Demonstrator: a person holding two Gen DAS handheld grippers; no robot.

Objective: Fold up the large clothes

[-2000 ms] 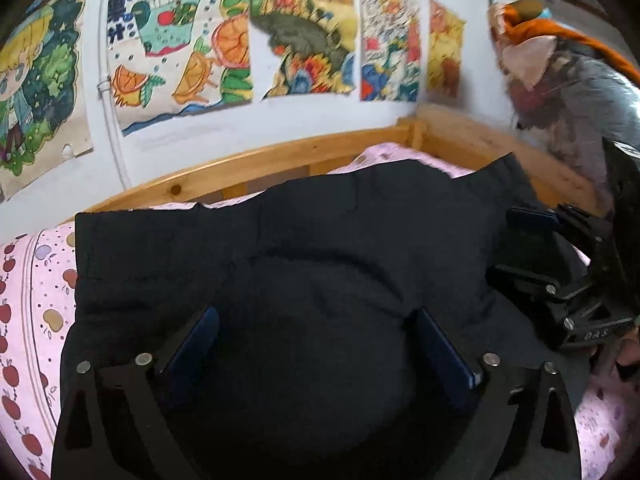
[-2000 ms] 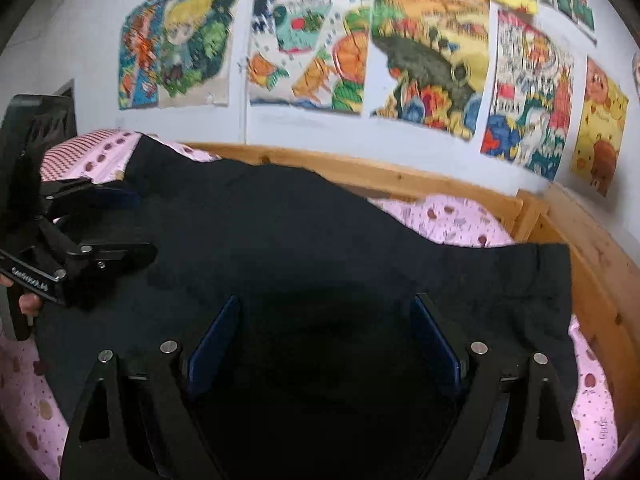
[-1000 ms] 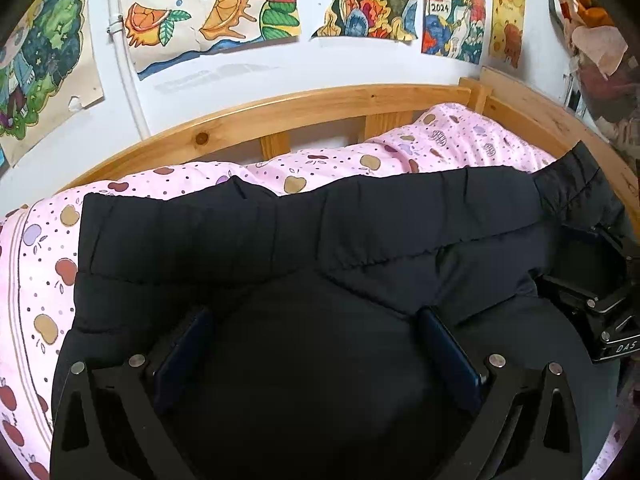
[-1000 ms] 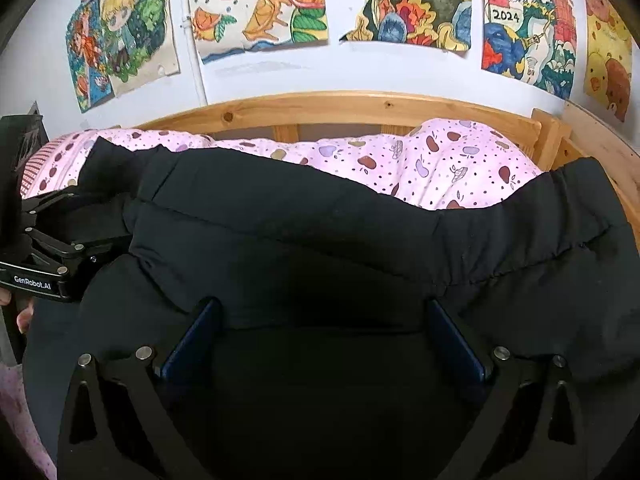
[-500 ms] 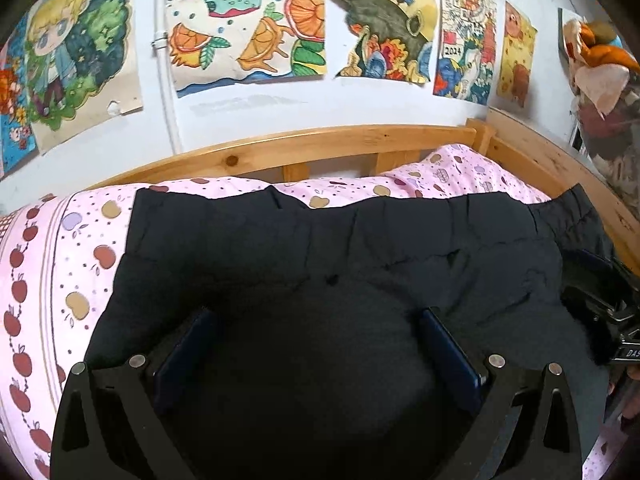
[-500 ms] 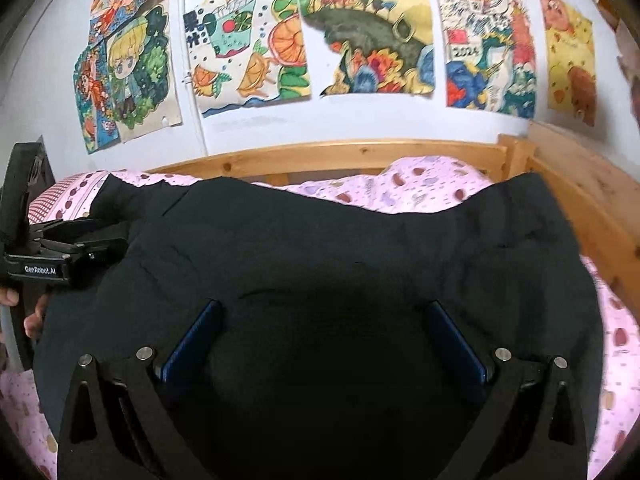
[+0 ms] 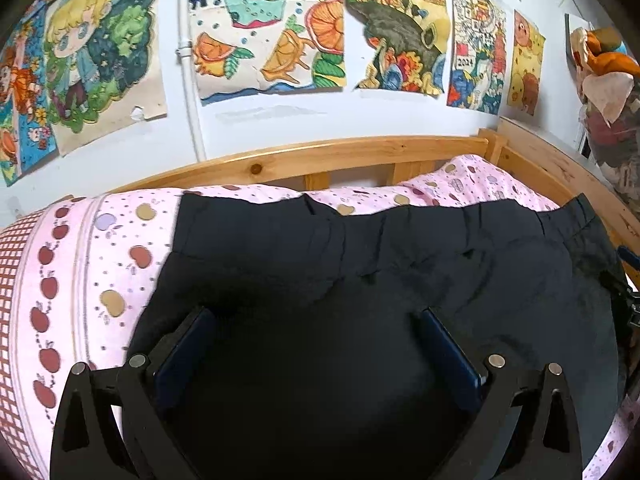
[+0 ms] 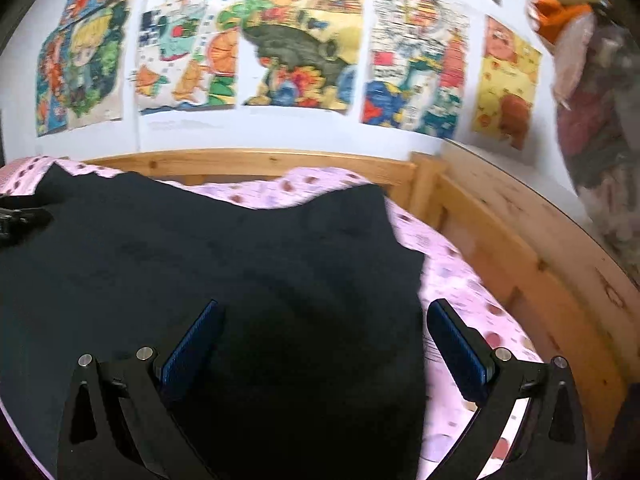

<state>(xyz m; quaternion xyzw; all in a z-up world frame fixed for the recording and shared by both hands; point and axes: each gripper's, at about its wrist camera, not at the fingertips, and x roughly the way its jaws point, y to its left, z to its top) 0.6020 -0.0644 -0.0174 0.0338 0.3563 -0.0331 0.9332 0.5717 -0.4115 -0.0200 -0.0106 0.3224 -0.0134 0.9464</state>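
A large black garment (image 7: 360,280) lies spread on the pink apple-print bedsheet (image 7: 92,264), its gathered waistband along the far side. It also fills the left and middle of the right wrist view (image 8: 200,264). My left gripper (image 7: 320,336) is open, its blue pads wide apart just above the cloth. My right gripper (image 8: 322,324) is open over the garment's right edge, its right pad over bare sheet. The right gripper's tip shows at the left wrist view's right edge (image 7: 628,300). The left gripper's tip shows at the right wrist view's left edge (image 8: 20,220).
A wooden bed rail (image 7: 340,156) runs behind the bed and turns down the right side (image 8: 520,264). Colourful posters (image 7: 264,28) cover the white wall. A bundle of clothes (image 8: 592,92) hangs at the far right.
The garment came down from being held up and now lies flat on the bed. My right gripper has swung right to the garment's right edge. Both grippers have stayed open.
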